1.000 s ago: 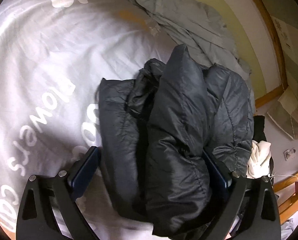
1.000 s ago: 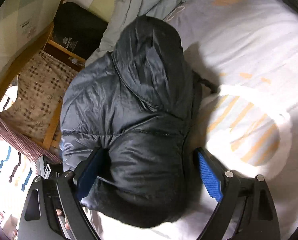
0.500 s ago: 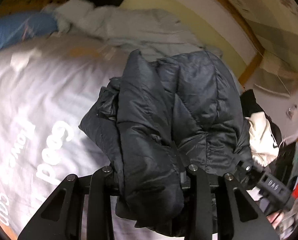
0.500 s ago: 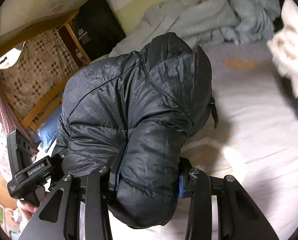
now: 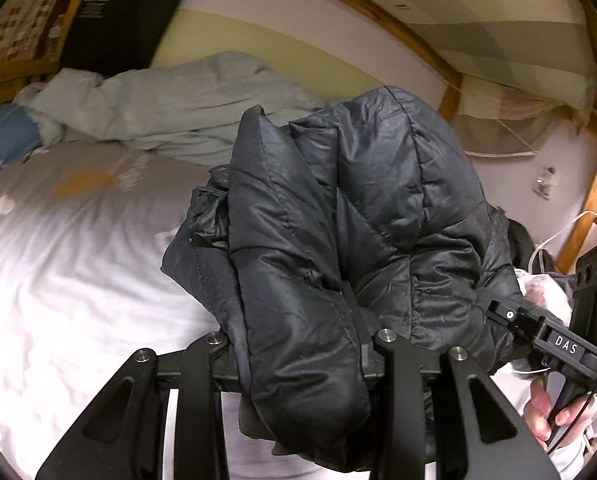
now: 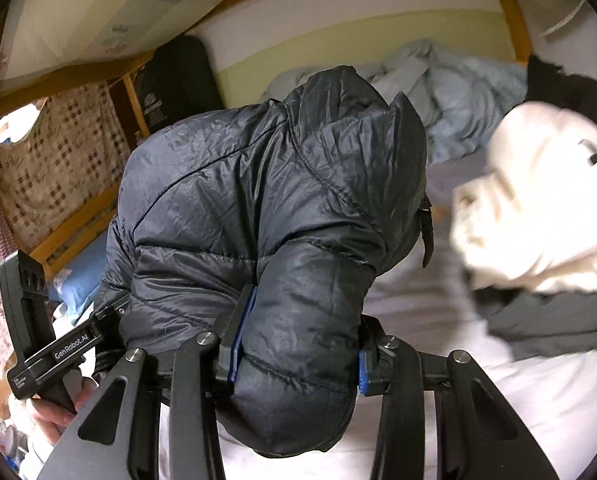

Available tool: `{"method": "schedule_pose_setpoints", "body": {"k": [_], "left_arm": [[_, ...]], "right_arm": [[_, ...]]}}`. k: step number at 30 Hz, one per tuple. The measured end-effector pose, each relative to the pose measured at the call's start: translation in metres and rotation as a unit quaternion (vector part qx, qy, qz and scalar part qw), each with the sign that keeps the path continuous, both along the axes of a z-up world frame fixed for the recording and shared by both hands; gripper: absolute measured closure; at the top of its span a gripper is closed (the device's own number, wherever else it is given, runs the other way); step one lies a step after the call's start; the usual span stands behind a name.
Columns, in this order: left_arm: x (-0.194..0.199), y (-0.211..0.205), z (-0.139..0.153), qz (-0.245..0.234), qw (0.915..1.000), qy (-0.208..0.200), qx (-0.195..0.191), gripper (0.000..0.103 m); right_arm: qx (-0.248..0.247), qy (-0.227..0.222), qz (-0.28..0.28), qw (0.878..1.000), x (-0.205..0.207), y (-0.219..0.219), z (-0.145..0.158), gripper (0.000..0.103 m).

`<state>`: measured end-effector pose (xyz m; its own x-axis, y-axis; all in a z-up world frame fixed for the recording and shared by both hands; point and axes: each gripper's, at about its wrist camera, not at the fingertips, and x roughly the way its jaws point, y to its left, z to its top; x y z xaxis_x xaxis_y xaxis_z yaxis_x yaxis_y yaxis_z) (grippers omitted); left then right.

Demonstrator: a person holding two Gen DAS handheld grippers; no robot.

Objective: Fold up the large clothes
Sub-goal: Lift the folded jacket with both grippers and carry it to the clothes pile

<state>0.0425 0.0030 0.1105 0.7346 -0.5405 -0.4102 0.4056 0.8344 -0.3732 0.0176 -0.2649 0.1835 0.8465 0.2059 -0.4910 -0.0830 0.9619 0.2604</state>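
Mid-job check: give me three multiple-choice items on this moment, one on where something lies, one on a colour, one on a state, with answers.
1. Where does the crumpled pale blue blanket lie?
A. at the far side of the bed, against the wall
B. on the floor
C. over the jacket

2. What colour is the puffer jacket?
A. red
B. dark, near black
C. white

3. How does the left gripper stand?
A. open above the jacket
B. shut with nothing in it
C. shut on a fold of the jacket

Answers:
1. A, it is bunched beyond the white duvet, below the wall.
2. B, both wrist views show dark quilted fabric.
3. C, its jaws pinch padded fabric, which bulges out on either side; the right gripper grips another fold likewise.
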Motion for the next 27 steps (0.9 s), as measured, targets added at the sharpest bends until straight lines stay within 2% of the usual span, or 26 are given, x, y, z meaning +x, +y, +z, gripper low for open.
{"method": "schedule_pose_setpoints", "body": {"k": [6,12,15,17,20,24,27], "left_arm": [[0.009,-0.078,0.057,-0.055,0.9962,-0.068,0.008,0.069],[0.031,-0.178,0.131,-0.122,0.9824,-0.142,-0.003,0.069],[0.052,-0.224,0.148,-0.157,0.9789,-0.131,-0.01,0.068],[0.07,-0.252,0.149,-0.175,0.9781,-0.11,-0.023,0.068],[0.083,-0.288,0.137,-0.189,0.977,-0.096,-0.021,0.068],[0.104,-0.333,0.094,-0.194,0.98,-0.044,-0.002,0.066],[0.119,-0.336,0.059,-0.175,0.9842,-0.006,0.027,0.065]], "right_arm": [[-0.01,-0.062,-0.047,0.997,-0.027,-0.068,0.056,0.06],[-0.013,-0.126,-0.125,0.984,-0.048,-0.153,0.123,0.06],[-0.03,-0.138,-0.172,0.975,-0.053,-0.191,0.151,0.059],[-0.036,-0.133,-0.193,0.971,-0.051,-0.21,0.158,0.059],[-0.039,-0.126,-0.227,0.965,-0.043,-0.241,0.156,0.058],[-0.042,-0.087,-0.256,0.962,-0.022,-0.275,0.132,0.058],[-0.021,-0.03,-0.252,0.967,0.0,-0.305,0.095,0.058]]}}
